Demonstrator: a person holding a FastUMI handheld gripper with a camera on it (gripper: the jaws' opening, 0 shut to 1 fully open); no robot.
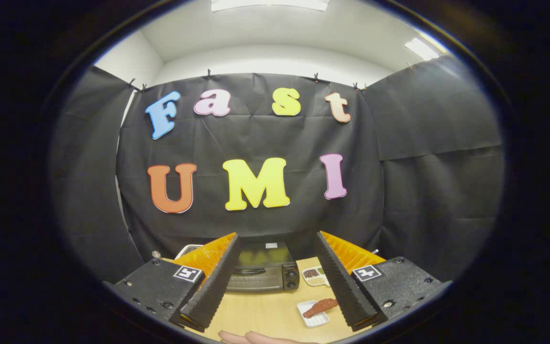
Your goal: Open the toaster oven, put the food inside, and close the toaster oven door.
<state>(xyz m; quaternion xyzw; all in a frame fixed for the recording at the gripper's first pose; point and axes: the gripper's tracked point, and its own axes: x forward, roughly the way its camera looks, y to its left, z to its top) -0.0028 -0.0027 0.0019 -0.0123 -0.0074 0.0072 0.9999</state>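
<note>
The toaster oven is seen beyond the fingers, framed in the gap between them, at the far side of the wooden table and close against the booth's black cloth wall. Its long axis runs across the gap from one finger to the other, and its glass door, which is shut, is turned toward the gripper, with the handle running along the top of the door. Two knobs are stacked at the end of the front nearer the right finger.

The food, a reddish-brown elongated piece, is laid in a small white tray just beside the inner edge of the right finger, nearer than the oven and well apart from it. Its long axis is angled, the far end tilted toward the right finger. A second white dish with compartments is placed just beside the oven's knob end.

A bare stretch of table is left between the oven's front and the fingers.

The gripper is held released, its fingers spread wide with nothing between them. Part of a hand is visible at the near edge of the table, below the gap.
</note>
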